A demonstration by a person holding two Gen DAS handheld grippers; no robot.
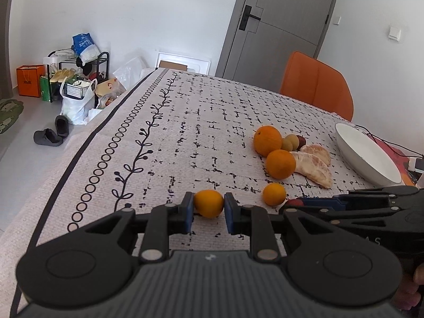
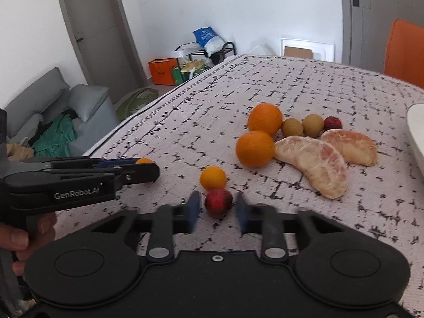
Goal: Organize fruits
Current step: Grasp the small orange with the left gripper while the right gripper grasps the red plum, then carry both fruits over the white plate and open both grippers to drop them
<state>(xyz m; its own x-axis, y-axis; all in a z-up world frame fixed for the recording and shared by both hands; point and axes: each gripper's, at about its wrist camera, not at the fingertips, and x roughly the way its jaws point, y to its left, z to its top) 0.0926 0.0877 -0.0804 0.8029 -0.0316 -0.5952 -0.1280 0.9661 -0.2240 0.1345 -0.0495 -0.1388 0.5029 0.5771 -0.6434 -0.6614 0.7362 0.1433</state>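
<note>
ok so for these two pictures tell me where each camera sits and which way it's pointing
Left wrist: on the left gripper, looking along its fingers across the table toward a grey door; its pads clamp a small orange fruit. The right gripper and some fingers show at right.
Right wrist: on the right gripper, facing the fruit pile; a red fruit sits between its pads, gaps visible. The left gripper and a hand show at left.
Shared: two large oranges, pomelo segments, white bowl.

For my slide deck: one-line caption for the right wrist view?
Right gripper straddles a red fruit, jaws not yet touching, beside a small orange.
</note>
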